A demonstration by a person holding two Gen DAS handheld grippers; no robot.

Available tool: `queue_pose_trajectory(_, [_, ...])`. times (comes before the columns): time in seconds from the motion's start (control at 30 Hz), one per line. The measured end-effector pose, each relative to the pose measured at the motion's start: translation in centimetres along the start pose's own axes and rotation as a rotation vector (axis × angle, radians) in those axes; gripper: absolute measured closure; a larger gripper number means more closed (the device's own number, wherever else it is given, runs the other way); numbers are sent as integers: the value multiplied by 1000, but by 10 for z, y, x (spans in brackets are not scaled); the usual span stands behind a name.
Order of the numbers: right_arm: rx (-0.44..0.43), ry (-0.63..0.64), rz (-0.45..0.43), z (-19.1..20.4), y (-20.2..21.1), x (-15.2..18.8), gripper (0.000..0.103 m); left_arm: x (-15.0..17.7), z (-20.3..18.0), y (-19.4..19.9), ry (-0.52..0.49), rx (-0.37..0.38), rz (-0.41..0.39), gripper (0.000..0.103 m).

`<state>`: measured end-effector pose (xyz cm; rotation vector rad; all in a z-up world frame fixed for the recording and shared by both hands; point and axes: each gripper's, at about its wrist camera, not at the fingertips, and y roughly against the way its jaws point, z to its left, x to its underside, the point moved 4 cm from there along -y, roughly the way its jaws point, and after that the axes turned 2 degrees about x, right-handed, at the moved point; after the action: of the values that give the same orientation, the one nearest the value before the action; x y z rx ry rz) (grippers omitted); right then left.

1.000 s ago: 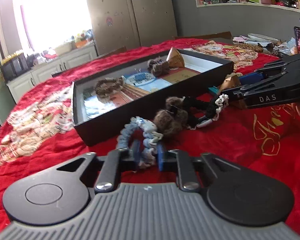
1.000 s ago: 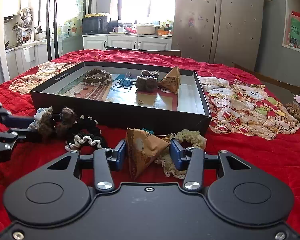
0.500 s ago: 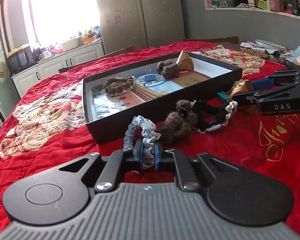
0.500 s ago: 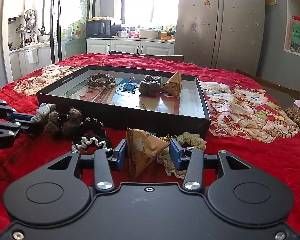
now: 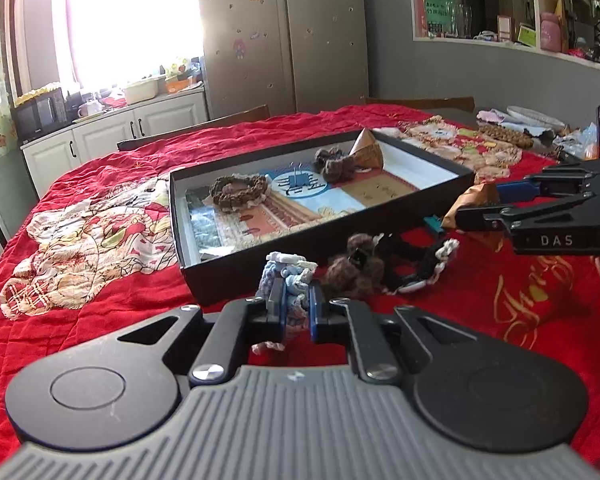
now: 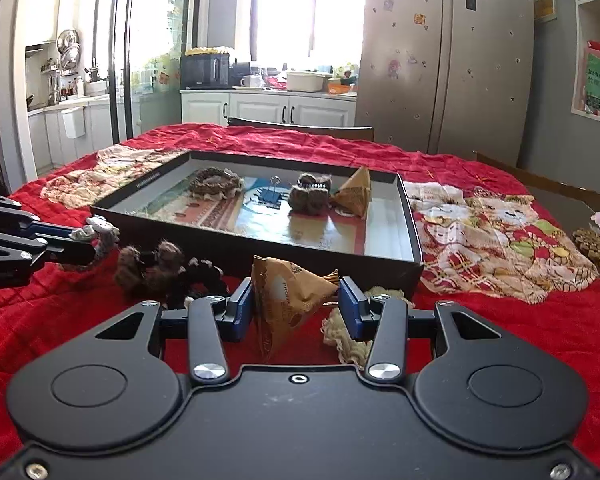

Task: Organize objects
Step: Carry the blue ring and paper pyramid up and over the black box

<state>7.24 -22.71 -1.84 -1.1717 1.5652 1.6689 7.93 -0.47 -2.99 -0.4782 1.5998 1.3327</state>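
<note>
On the side of the right claw (image 5: 474, 208), white letters read "DAS"; it grips a tan triangular packet (image 6: 288, 296) with brown print. The left claw (image 5: 297, 312) is clenched on a pale blue-and-white scrunchie (image 5: 286, 276), just before the black tray (image 5: 420, 210).

Pale blue crocheted scrunchie (image 5: 288, 280) pinched, lifted off the red cloth. Brown paper pyramid packet (image 6: 288, 296) upright. Fuzzy brown hair clip (image 5: 354, 268) and black scrunchie (image 5: 416, 260) lying before the black tray (image 6: 404, 216).
</note>
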Motion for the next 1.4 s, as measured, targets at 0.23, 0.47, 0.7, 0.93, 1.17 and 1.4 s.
queue_pose_trajectory(0.23, [-19, 9, -26, 5, 7, -12, 60, -14, 1, 9, 14, 16, -30, 90])
queue_pose_trajectory(0.47, [-34, 19, -54, 9, 13, -25, 60, -31, -1, 19, 11, 26, -78, 90])
queue_pose_trajectory(0.7, [-40, 36, -100, 11, 20, -44, 60, -49, 8, 26, 32, 8, -129, 90])
queue_pose_trajectory(0.93, [-50, 46, -139, 14, 23, -67, 60, -66, 24, 28, 70, -19, -164, 90])
queue_pose_trajectory(1.17, [-80, 38, -148, 17, 12, -91, 60, -84, 37, 17, 108, -15, -167, 90])
queue_pose_trajectory(1.4, [-72, 27, -129, 21, -22, -115, 60, -96, 47, -19, 139, -25, -123, 90])
